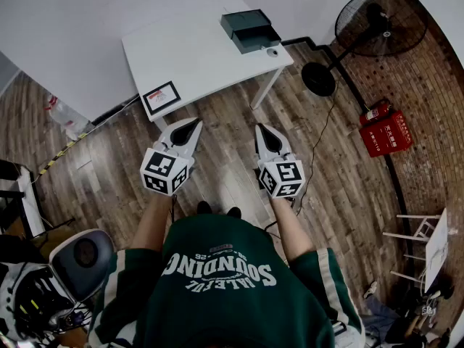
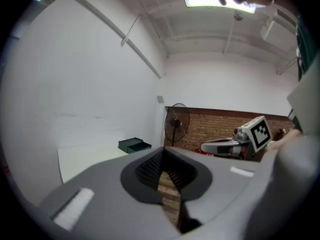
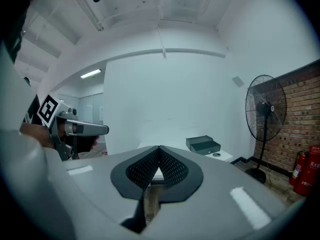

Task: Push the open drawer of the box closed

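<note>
Left gripper [image 1: 194, 125], jaws together and empty, hangs over the wood floor [image 1: 341, 172] beside the right gripper [image 1: 259, 129], likewise closed on nothing. Well ahead, the dark box [image 1: 245, 22] sits at the right corner of the white table [image 1: 188, 56], its drawer [image 1: 257, 40] pulled open.

Open wooden floor [image 1: 225, 122] leads to the white table [image 1: 188, 56], its top bare left of the box [image 1: 250, 31]. A framed card [image 1: 161, 96] lies at the table's near corner and a small round object [image 1: 273, 51] just beside the box. A fan [image 1: 377, 24] stands off the table's right side.
</note>
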Available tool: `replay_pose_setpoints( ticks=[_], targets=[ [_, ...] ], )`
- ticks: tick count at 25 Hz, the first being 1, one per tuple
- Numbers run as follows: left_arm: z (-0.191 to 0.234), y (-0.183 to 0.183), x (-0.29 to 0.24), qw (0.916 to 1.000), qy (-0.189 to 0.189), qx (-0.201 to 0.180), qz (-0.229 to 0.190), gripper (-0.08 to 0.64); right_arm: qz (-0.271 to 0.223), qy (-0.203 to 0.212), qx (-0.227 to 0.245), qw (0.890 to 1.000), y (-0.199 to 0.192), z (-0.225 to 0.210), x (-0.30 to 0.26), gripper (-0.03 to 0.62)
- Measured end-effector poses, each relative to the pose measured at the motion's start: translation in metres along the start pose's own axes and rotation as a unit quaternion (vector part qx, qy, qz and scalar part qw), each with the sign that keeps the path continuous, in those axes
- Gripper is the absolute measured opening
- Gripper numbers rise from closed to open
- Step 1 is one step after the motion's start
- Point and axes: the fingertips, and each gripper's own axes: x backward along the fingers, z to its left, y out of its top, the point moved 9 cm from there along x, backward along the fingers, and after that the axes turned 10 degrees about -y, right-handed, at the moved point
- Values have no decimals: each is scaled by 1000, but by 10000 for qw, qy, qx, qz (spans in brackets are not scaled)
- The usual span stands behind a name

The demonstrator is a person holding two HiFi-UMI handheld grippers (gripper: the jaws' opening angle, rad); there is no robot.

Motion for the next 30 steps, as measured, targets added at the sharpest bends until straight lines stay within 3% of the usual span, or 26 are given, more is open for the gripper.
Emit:
replay_pose_setpoints(
  ticks=[10,18,30],
  targets=[
    [19,-9,9,9999,-103,7,-17,52,43,-34,-114,9999,-11,17,1,2],
    [25,-13,3,9996,-273,44,62,52,149,-410,-193,9989,-19,13,5,2],
    [53,-12,-60,9995,-141,124,243,52,170,-370,-353,9985,-17,-40,-55,2]
  ],
)
